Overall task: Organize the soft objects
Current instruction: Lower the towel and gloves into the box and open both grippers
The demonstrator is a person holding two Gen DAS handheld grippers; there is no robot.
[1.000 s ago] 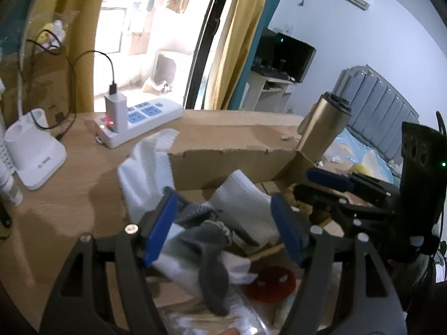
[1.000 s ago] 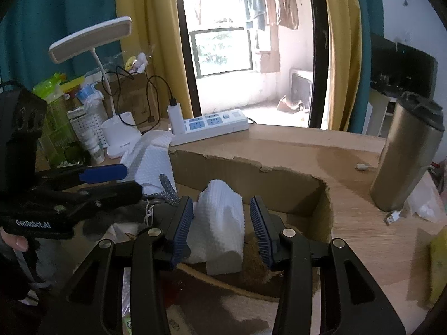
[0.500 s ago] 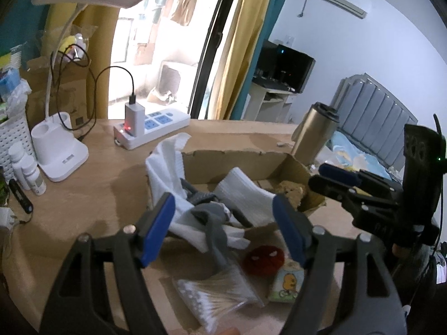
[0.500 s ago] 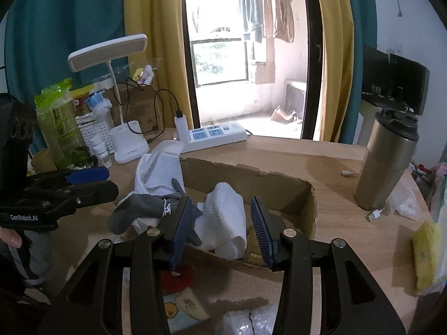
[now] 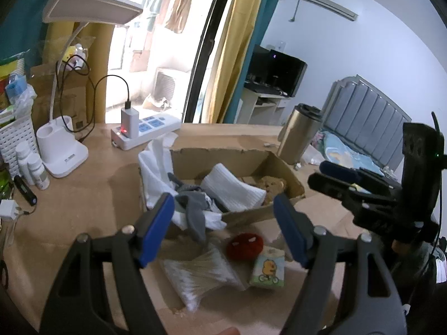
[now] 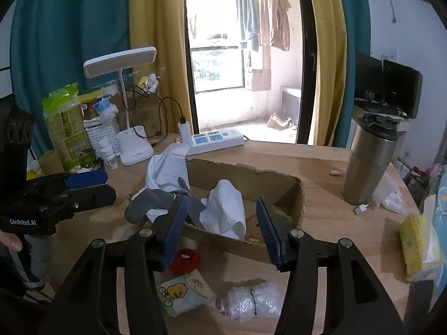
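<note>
A torn cardboard box (image 5: 251,215) (image 6: 245,171) holds a folded white waffle cloth (image 5: 232,188) (image 6: 223,209) and a brown plush piece (image 5: 272,187). A grey sock (image 5: 194,212) (image 6: 145,203) and a white towel (image 5: 156,164) (image 6: 167,167) hang over its left wall. In front lie a red plush ball (image 5: 245,247) (image 6: 185,259) and a chick-print tissue pack (image 5: 268,269) (image 6: 185,290). My left gripper (image 5: 223,196) is open and empty, hovering short of the box. My right gripper (image 6: 220,199) hovers likewise, its jaws opening with nothing between them.
A steel tumbler (image 6: 371,159) stands right of the box, a power strip (image 6: 215,139) and a desk lamp base (image 6: 134,148) behind it. A bag of cotton swabs (image 5: 198,275), a bubble-wrap bundle (image 6: 250,301) and a yellow sponge (image 6: 413,245) lie nearer me.
Both grippers drew back and up from the box. The right jaws widened away from the white cloth, which stays in the box. The red ball and tissue pack came into view.
</note>
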